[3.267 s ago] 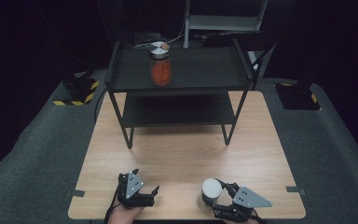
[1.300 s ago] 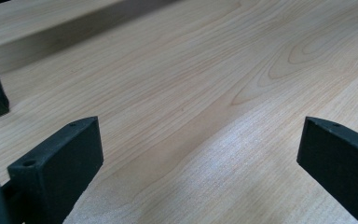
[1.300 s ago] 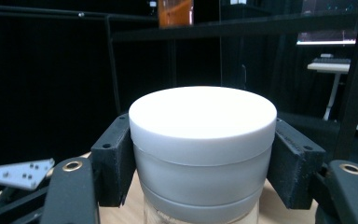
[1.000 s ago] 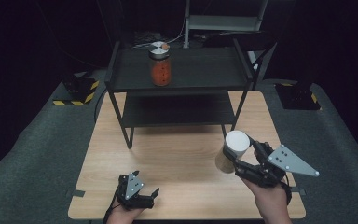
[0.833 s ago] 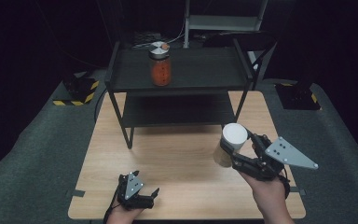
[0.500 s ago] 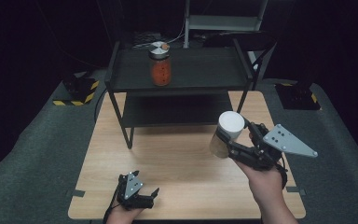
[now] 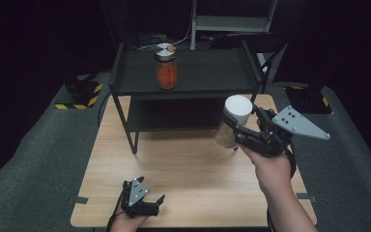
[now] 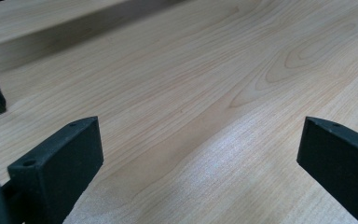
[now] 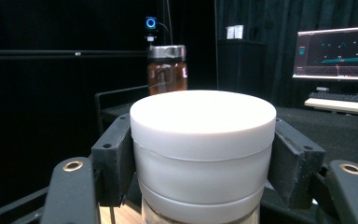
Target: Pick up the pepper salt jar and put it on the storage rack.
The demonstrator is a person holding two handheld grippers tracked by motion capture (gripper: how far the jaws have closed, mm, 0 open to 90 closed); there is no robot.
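Dark curtains close off the far side of the room, and a light wooden table (image 7: 183, 169) sits on grey carpet in the middle. On the far half of the table stands a black two-tier metal shelf (image 7: 193, 77), and on its top tier, toward the left, an orange-filled glass jar (image 7: 166, 70) with a silver lid stands upright. The right gripper (image 7: 244, 133) is held up above the right side of the table, in front of the shelf, its jaws clamped on a white-lidded jar (image 7: 233, 121) just below the lid; the jar is clear of the tabletop and leans slightly. In the right gripper view the white-lidded jar (image 9: 203, 154) sits squarely between the two jaws, with the orange-filled glass jar (image 9: 167, 69) beyond it and a lit monitor (image 9: 336, 52) far right. The left gripper (image 7: 145, 205) rests low at the near left edge of the table, jaws spread wide apart with bare wood between them
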